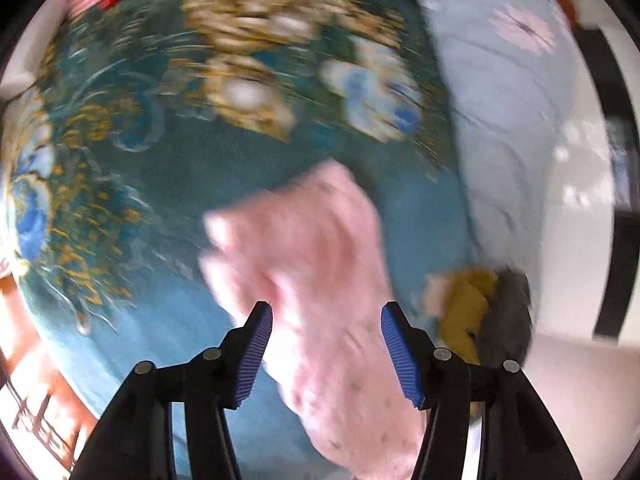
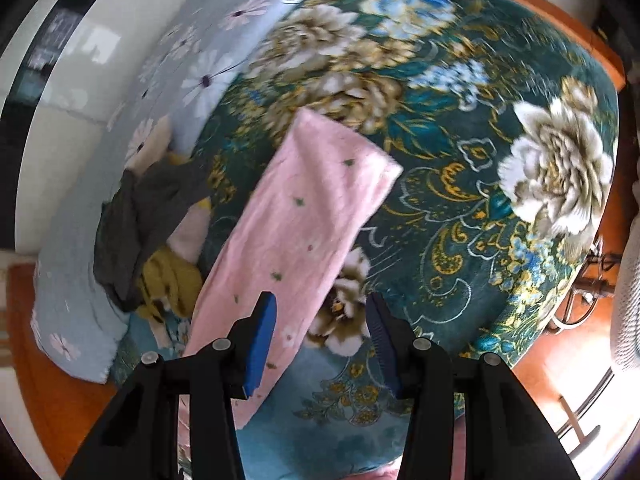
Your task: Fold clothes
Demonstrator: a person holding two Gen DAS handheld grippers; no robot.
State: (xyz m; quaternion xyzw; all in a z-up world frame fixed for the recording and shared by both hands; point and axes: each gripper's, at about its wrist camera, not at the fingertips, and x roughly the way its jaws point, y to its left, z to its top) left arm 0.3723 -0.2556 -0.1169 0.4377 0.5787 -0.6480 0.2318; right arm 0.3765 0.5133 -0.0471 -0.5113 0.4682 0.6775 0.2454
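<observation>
The pink garment (image 2: 304,216) lay long and flat on the flowery bed (image 2: 460,208); both the left gripper (image 1: 326,354) and right gripper (image 2: 320,344) hung above it, jaws wide apart, holding nothing; a sloppy pinch might bunch it, or snag the clothes pile (image 2: 152,248) nearby.

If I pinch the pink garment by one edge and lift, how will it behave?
The pink garment looks like soft, fuzzy fabric lying limp on the floral blanket, so it will probably droop and unfold. It seems light. The plush blanket may drag on it slightly if pushed.
</observation>
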